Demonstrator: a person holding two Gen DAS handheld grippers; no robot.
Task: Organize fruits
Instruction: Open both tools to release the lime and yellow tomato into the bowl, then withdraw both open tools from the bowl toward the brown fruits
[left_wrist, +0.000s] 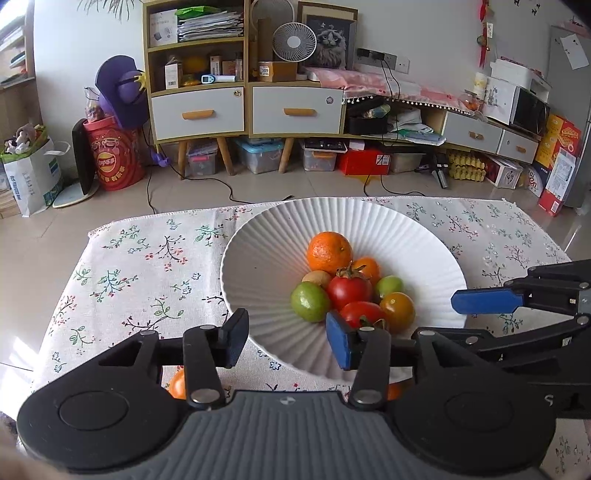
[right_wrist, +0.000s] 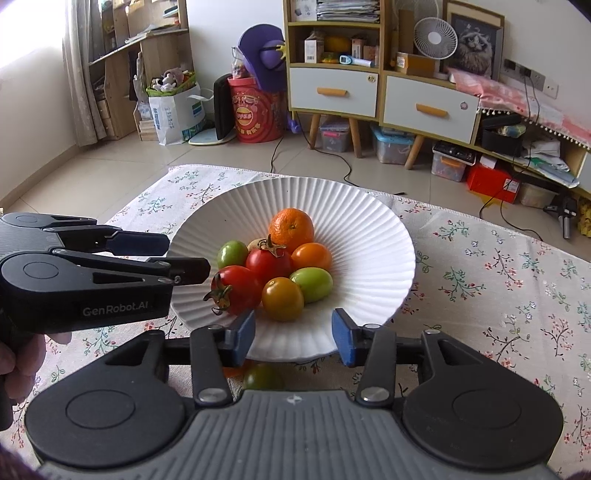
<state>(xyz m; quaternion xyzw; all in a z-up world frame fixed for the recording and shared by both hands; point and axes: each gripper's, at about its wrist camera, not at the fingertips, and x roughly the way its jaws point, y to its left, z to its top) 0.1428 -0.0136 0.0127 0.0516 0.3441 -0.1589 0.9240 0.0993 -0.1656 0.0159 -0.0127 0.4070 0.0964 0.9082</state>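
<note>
Two views show the same white ribbed bowl (left_wrist: 258, 266) standing on a floral tablecloth (left_wrist: 147, 258), with a heap of fruit in its middle.

From the left wrist, the left gripper (left_wrist: 288, 338) hangs over the near rim of the bowl with its jaws partly parted and nothing between the pads. The pile holds a large orange (left_wrist: 329, 251), a red tomato (left_wrist: 349, 290) with its stem, a green fruit (left_wrist: 309, 301) and a yellow-orange tomato (left_wrist: 397, 308), all touching one another. Under the gripper, on the cloth just outside the bowl, slivers of orange fruit (left_wrist: 178, 384) peek out. The right gripper (left_wrist: 484, 301) reaches in from the right edge, beside the rim.

From the right wrist, the right gripper (right_wrist: 293, 334) likewise stands partly open and empty above the near rim. A dark greenish tomato (right_wrist: 263, 376) lies on the cloth just below it, outside the bowl. The left gripper (right_wrist: 166, 254) comes in from the left, its tips over the rim, a hand (right_wrist: 18, 362) behind it.

Judging by the empty jaws over the bowl, a drop-off seems just finished. The next move likely calls for lowering onto the stray fruit near the rim, opening wide enough to straddle it, and closing gently, since tomatoes bruise and roll.
</note>
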